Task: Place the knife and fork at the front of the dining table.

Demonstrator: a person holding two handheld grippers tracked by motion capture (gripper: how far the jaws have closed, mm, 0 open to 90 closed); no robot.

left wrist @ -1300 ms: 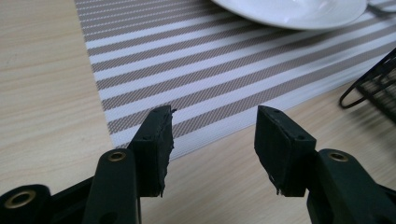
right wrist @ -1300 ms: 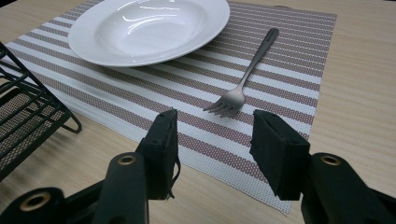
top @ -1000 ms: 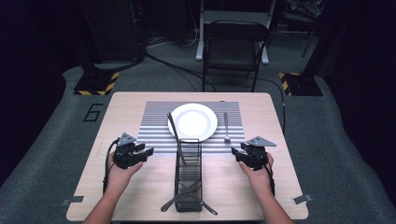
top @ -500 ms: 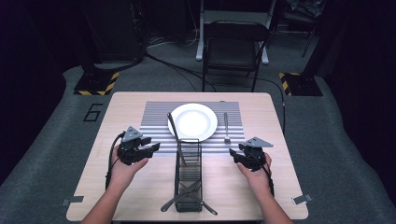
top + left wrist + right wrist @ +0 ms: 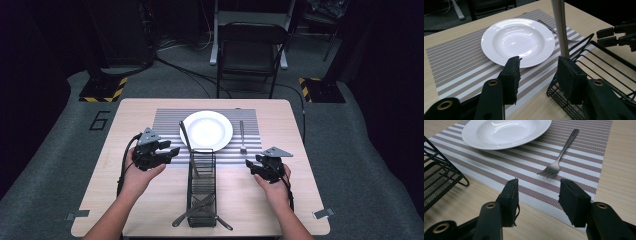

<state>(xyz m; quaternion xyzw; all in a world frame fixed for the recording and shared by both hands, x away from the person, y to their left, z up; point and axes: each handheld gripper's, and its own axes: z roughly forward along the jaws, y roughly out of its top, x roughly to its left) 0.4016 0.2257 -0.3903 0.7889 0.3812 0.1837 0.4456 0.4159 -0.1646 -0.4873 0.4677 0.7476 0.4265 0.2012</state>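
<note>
While the left gripper (image 5: 167, 152) hovers beside the rack (image 5: 201, 187), jaws apart and empty after closing a little, the knife (image 5: 560, 27) in the rack is cut off at its top. The right gripper (image 5: 537, 195), also half open, faces the fork (image 5: 560, 157).

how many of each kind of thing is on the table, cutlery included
plate: 1
placemat: 1
wire rack: 1
fork beside the plate: 1
utensil standing up in the rack: 1
cutlery pieces lying at the rack's near end: at least 2, too tangled to name
total: at least 7
</note>
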